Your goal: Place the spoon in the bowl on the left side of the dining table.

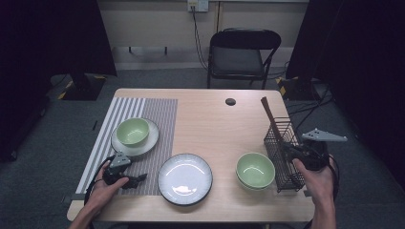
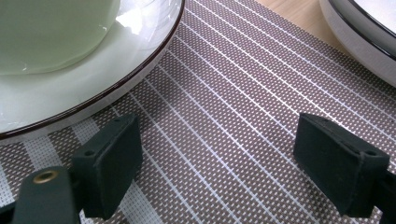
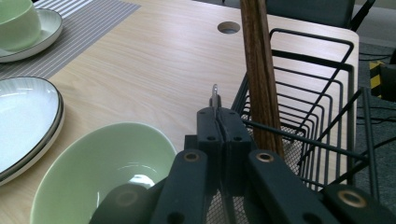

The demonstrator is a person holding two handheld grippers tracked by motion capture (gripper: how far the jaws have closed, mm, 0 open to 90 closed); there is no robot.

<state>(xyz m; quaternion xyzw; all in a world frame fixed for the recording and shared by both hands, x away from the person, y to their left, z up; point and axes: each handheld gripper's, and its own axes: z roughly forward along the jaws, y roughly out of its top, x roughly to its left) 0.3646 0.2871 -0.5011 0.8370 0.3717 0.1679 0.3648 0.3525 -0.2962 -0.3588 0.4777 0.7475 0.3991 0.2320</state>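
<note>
Resting my left gripper (image 1: pixel 136 180) wide open on the placemat (image 1: pixel 157 119) near the counter's front left corner, I hold my right gripper (image 3: pixel 215 103) pinched on a thin metal piece (image 3: pixel 215 95) over the wire basket (image 1: pixel 284 152) by the right edge.

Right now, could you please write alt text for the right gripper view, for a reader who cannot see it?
The right hand-held gripper, jaws closed on something thin and metallic, sits at the edge of a black wire basket holding wooden sticks. A green bowl sits at lower left on the wooden table, with a white plate beyond it.
</note>
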